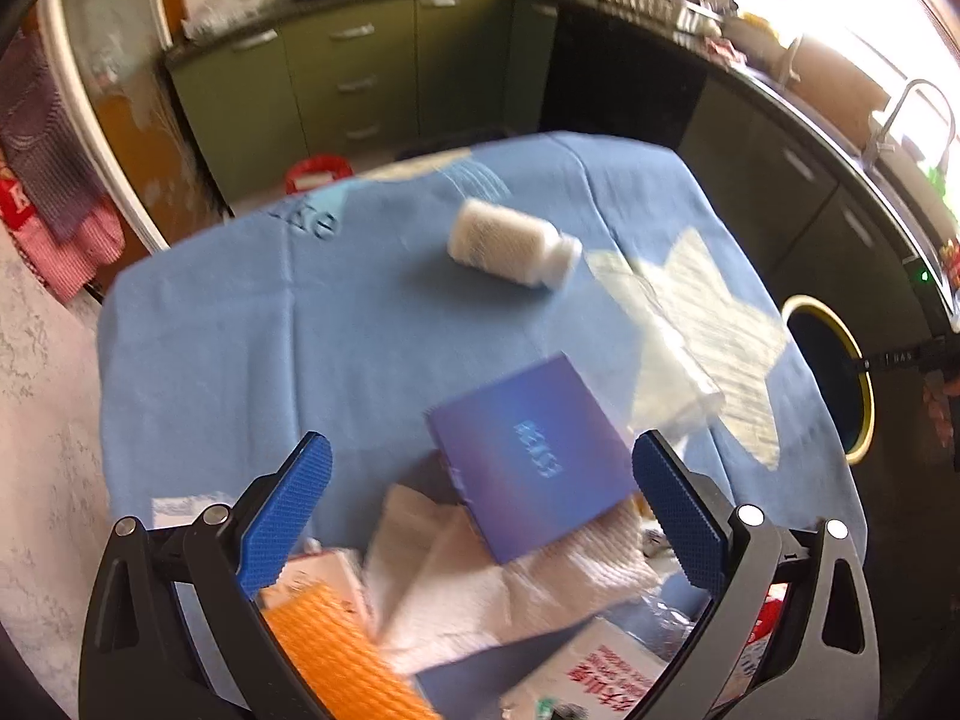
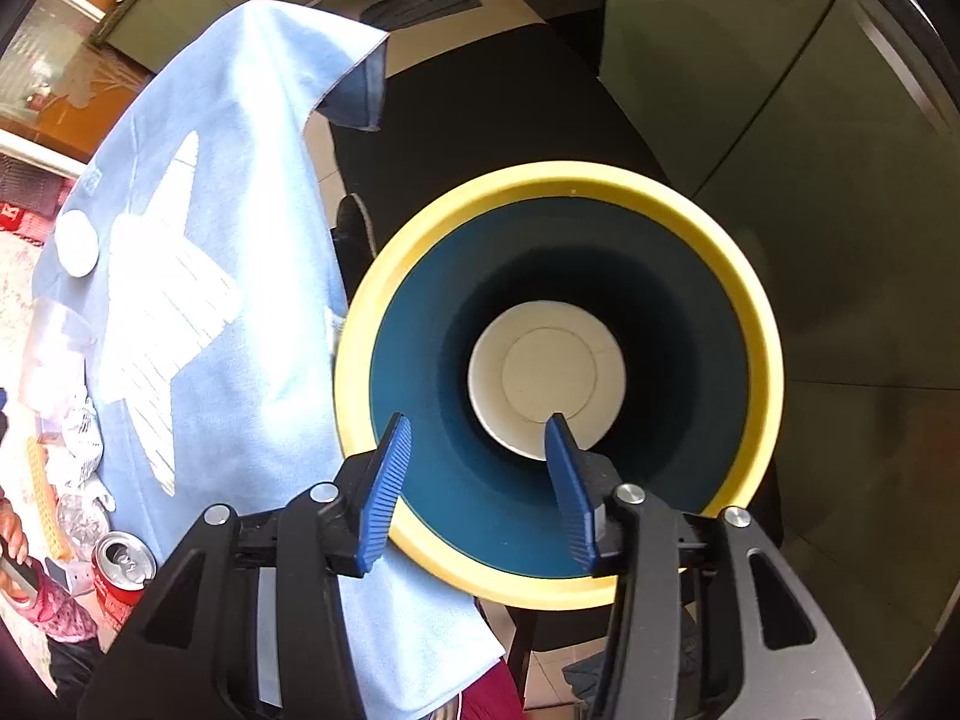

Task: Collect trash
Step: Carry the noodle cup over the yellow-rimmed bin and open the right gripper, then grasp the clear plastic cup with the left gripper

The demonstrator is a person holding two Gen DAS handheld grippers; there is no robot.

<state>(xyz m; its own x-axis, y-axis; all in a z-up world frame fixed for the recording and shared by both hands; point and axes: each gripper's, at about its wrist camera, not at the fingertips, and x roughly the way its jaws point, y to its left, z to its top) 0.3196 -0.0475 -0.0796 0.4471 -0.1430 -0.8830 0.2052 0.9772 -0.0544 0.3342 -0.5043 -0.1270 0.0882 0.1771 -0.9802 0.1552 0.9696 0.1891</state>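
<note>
My left gripper is open and empty above a pile of trash on the blue tablecloth. Between its fingers lie a blue-purple box and white paper towels. An orange ribbed item and a red-printed white carton lie nearer. A white bottle lies on its side farther off. My right gripper is open and empty directly above the yellow-rimmed bin, which holds a white round disc. The bin's rim also shows in the left wrist view.
A clear crumpled wrapper lies right of the box. A red soda can stands at the table's near corner. Green kitchen cabinets and a dark counter ring the room. The tablecloth hangs down beside the bin.
</note>
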